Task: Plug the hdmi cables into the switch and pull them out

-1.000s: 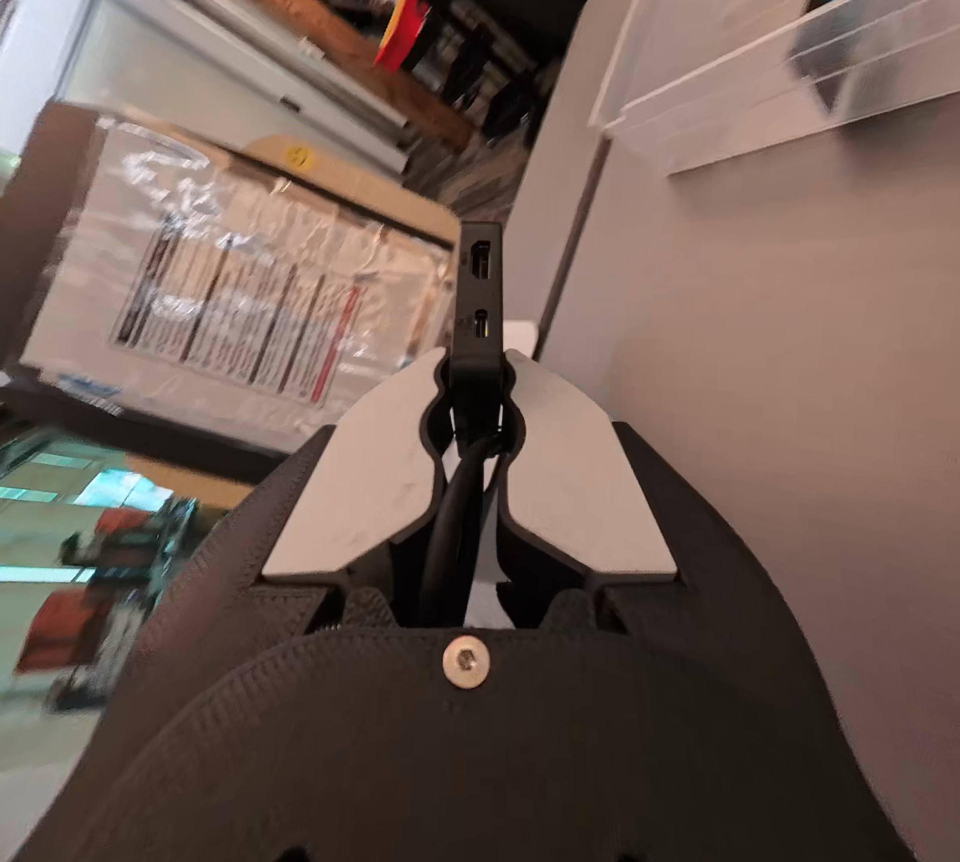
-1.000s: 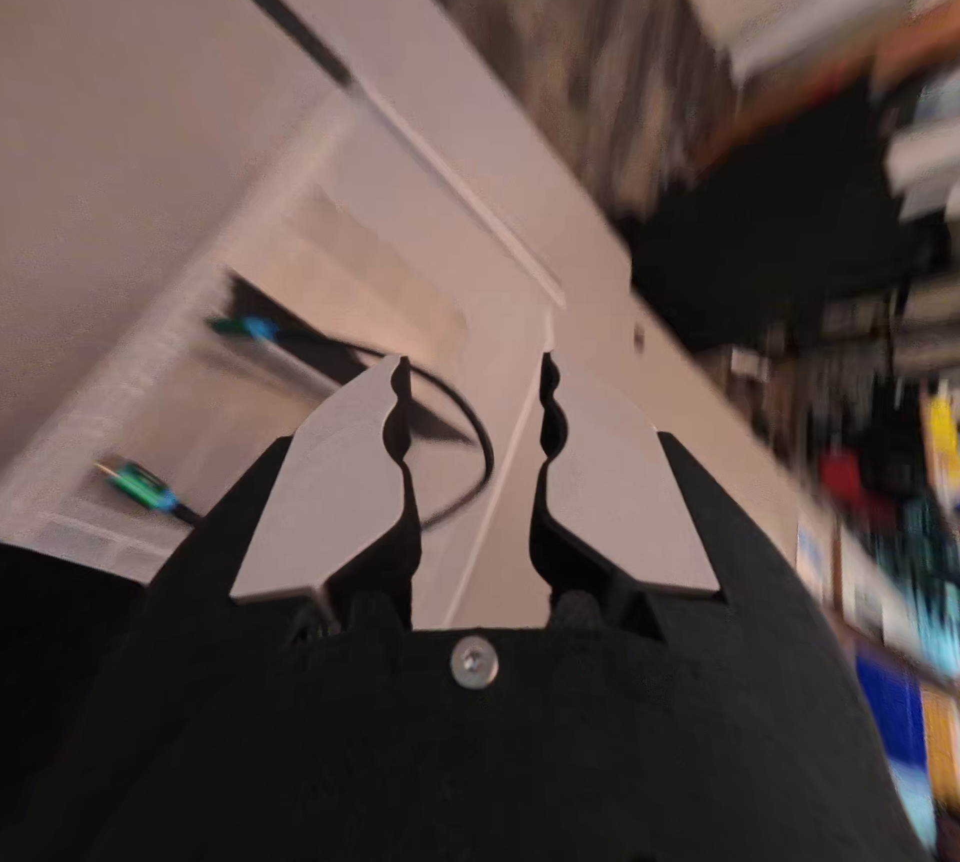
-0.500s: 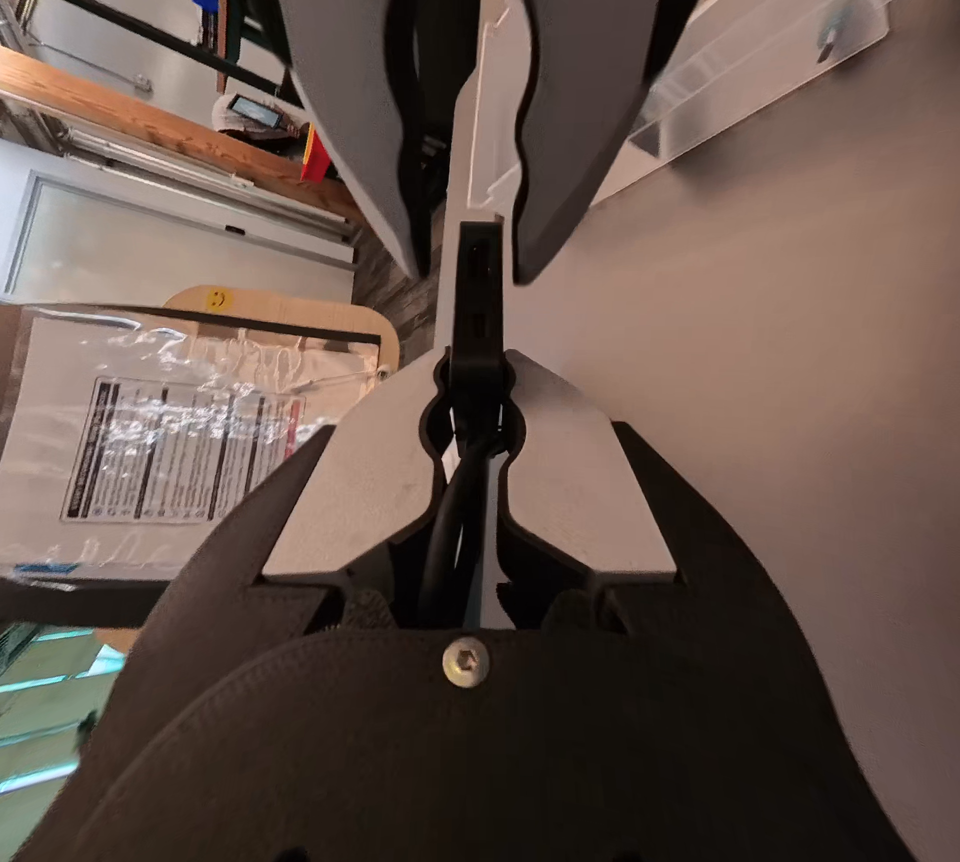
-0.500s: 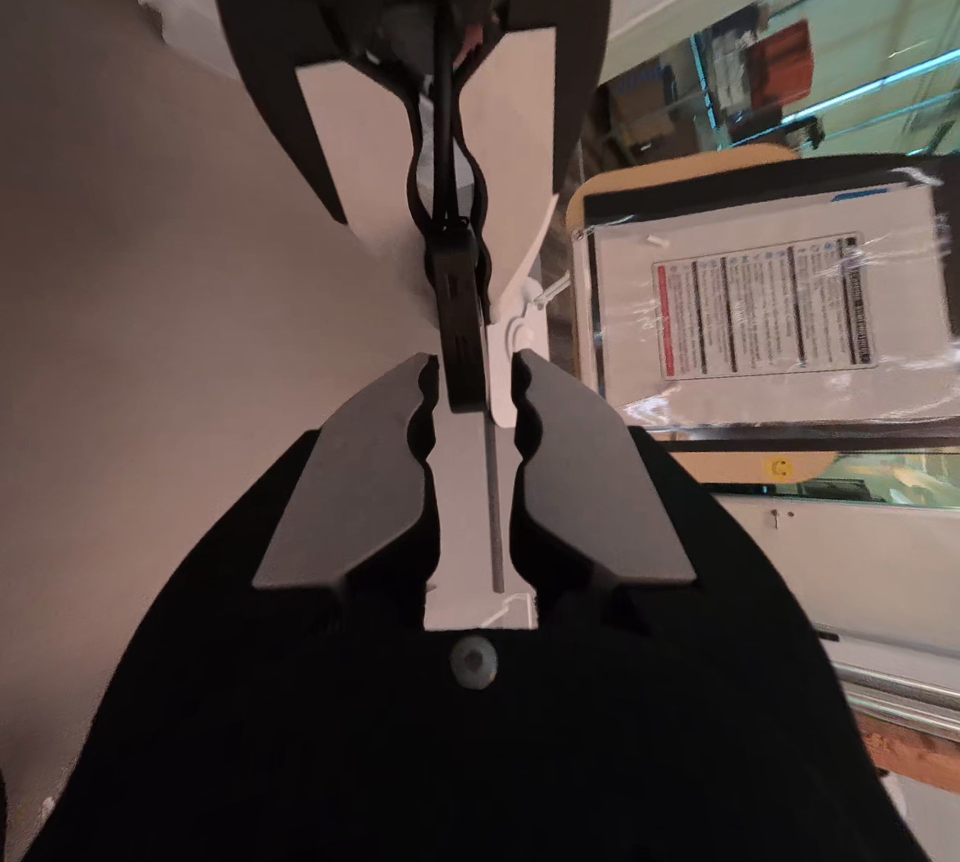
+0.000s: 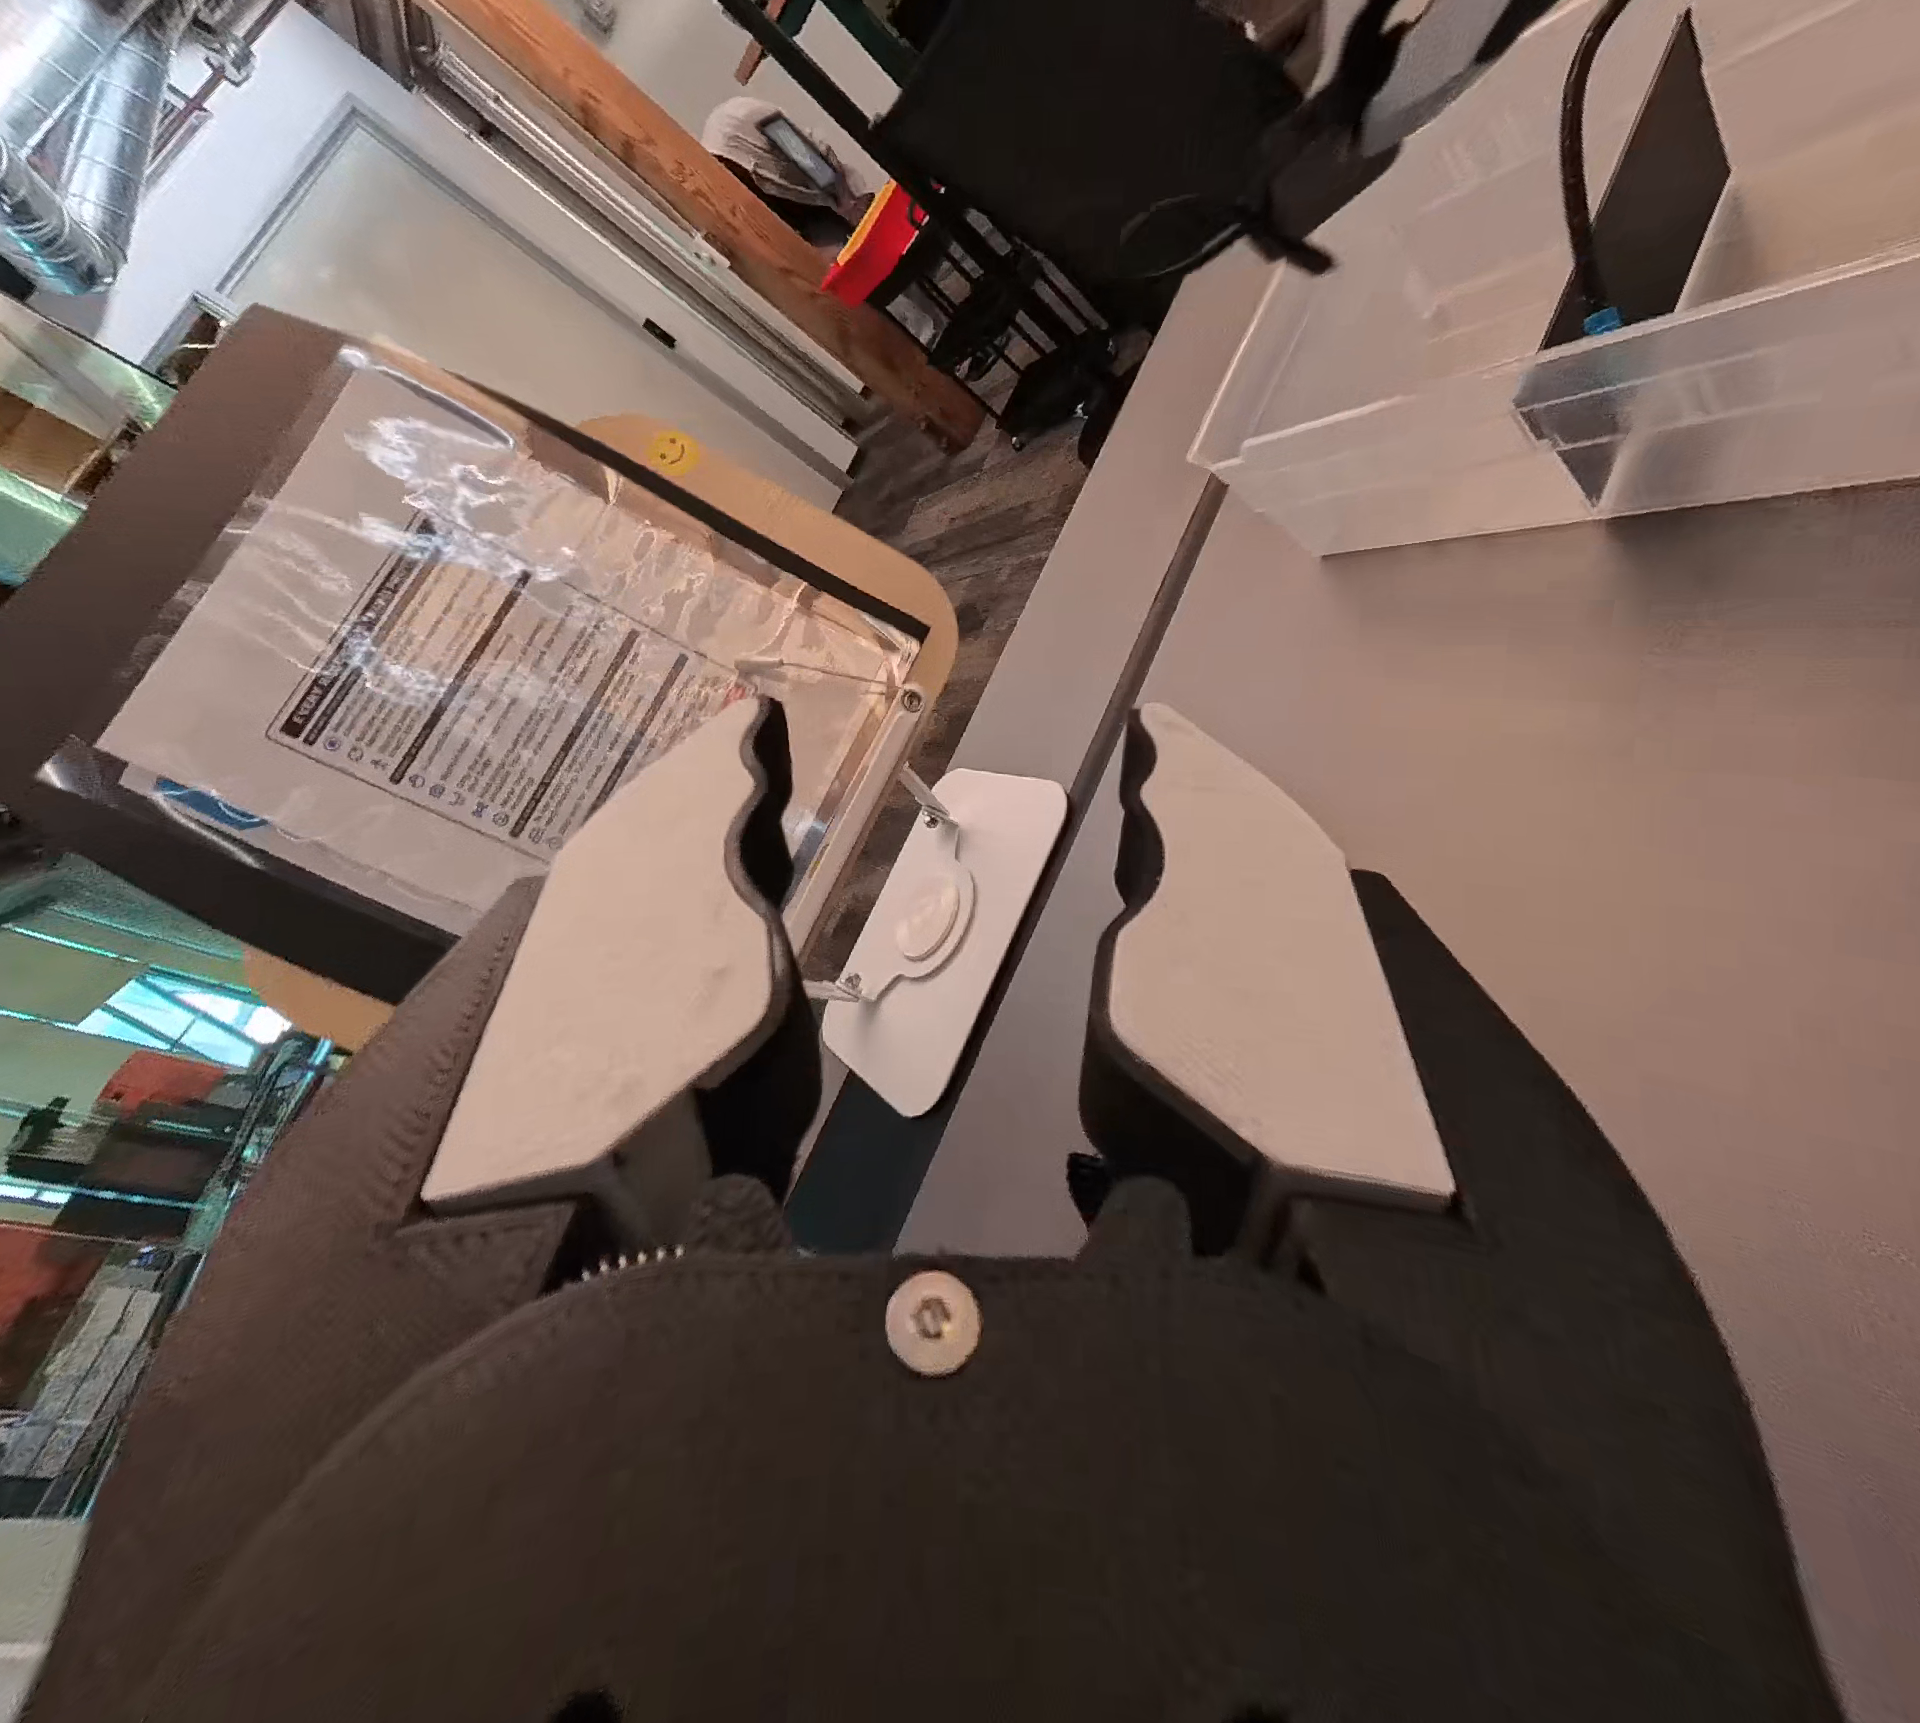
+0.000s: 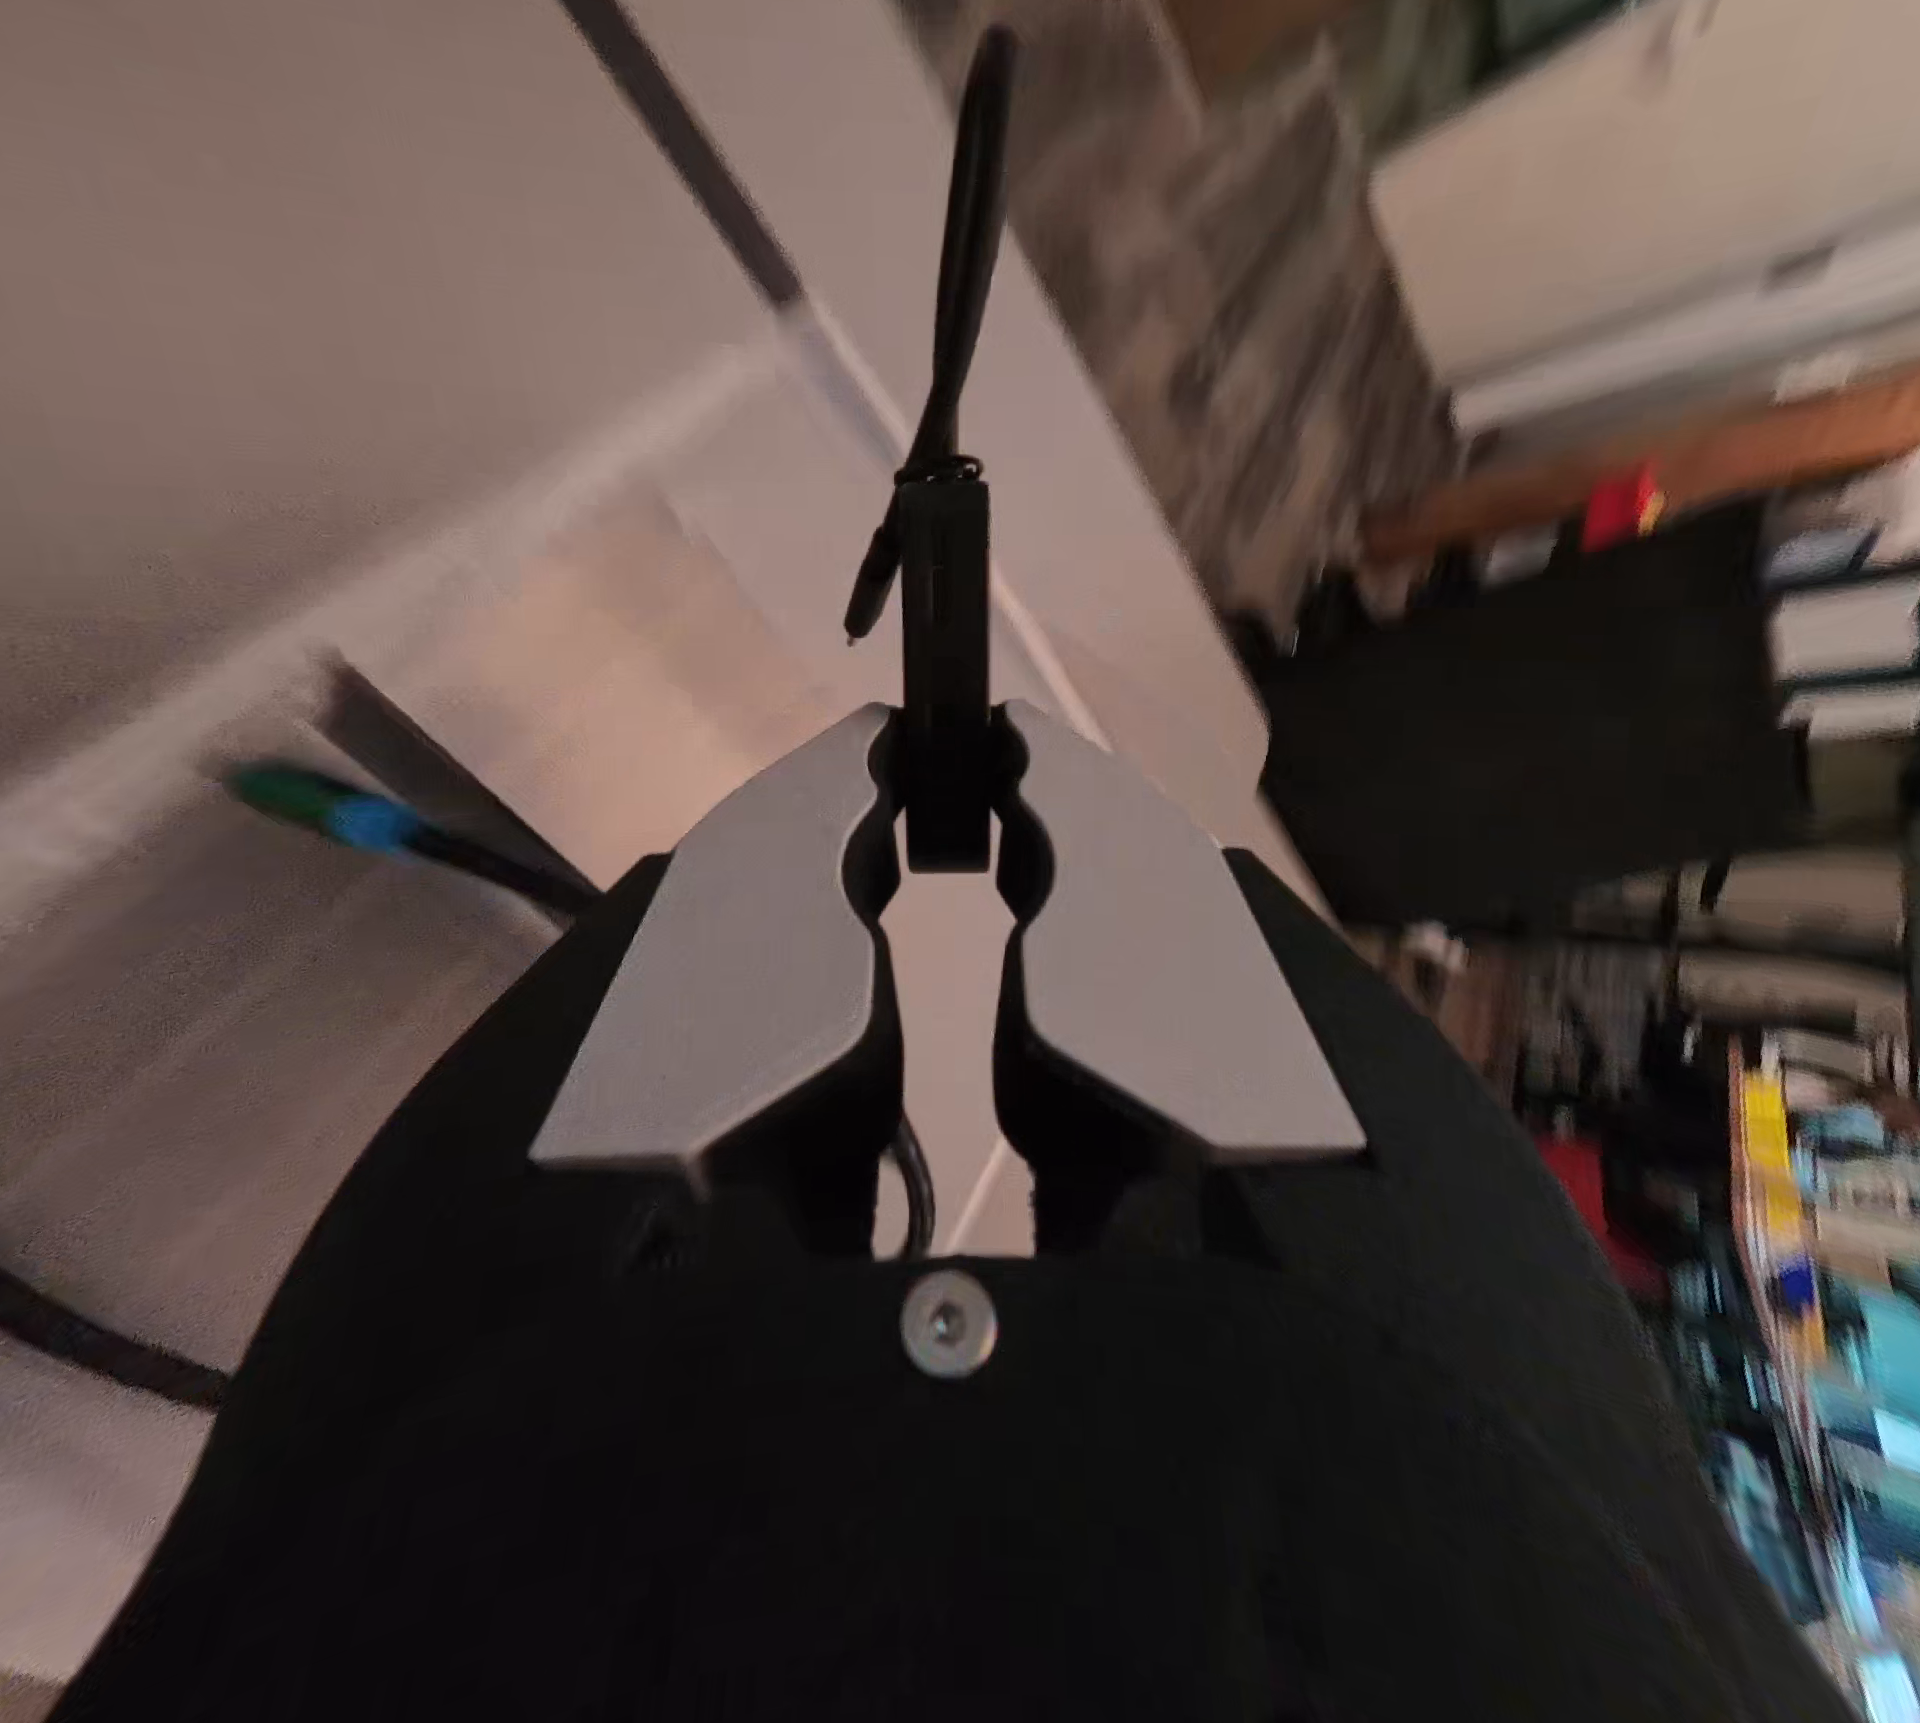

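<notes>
switch [image 6: 943,686], small and black, pinched by its near end between the tips of the right gripper [image 6: 943,728], body pointing straight out from the fingers. short black lead [image 6: 971,239] running on from its far end, with a thin loose tail hanging off the left side. seen edge-on, so no ports visible. held up over the grey table [image 6: 260,239]; rest of the right wrist view badly blurred.

left gripper [image 5: 951,728] spread wide, nothing between the fingers. aimed along the table edge, over a white clamp plate [image 5: 956,925] fixed to that edge. beyond the edge, a printed sheet under clear wrap [image 5: 488,665] on a dark stand.

far up in the left wrist view, the right gripper again as a dark shape near the top right, above the clear tray [image 5: 1382,478]. switch itself too dark and blurred to pick out there.

clear tray sitting on the table, well ahead of the left gripper. inside it, an hdmi cable [image 5: 1590,104] arcing down to a blue-tipped plug [image 5: 1605,319] close behind the tray's front wall, beside a dark upright divider [image 5: 1652,167]. in the right wrist view, a green-and-blue-tipped plug [image 6: 332,816] lying to the left of the right gripper, apart from the switch. whether the same plug, cannot tell.
</notes>
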Available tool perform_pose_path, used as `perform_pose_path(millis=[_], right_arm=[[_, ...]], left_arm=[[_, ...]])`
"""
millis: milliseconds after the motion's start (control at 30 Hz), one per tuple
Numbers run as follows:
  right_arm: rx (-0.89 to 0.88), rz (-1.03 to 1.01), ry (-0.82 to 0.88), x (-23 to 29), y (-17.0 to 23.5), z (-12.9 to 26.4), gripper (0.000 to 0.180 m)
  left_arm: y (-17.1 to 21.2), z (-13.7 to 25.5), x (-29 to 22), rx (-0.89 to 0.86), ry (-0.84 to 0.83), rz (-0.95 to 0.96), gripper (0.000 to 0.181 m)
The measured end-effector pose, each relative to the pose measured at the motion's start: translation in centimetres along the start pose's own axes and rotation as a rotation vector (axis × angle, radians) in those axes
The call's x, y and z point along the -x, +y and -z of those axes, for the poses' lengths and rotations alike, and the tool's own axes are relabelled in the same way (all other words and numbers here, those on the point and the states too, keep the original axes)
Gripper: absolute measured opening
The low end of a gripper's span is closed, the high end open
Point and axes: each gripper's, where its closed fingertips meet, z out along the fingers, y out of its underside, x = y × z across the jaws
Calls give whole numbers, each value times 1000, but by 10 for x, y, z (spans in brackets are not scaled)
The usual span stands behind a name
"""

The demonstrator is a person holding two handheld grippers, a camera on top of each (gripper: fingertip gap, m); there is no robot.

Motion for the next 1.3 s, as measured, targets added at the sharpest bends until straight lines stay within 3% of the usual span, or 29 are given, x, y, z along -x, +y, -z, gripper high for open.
perform_pose_path(millis=[100, 167, 467, 833, 1167, 1300], right_arm=[[225, -45, -67, 6, 51, -32, 15], [291, -92, -126, 17, 63, -43, 15], [472, -279, -106, 16, 86, -54, 16], [384, -459, -219, 26, 85, -45, 16], [281, -475, -121, -5, 86, 8, 28], [236, -354, -150, 4, 100, 5, 32]], left_arm=[[8, 1, 3, 45, -9, -26, 60], [11, 0, 3, 61, -12, -41, 58], [21, -5, 4, 111, -20, -55, 53], [29, -4, 9, 145, -28, -49, 50], [37, 8, 30, 172, -79, -33, 49], [42, 19, 47, 172, -116, 3, 47]])
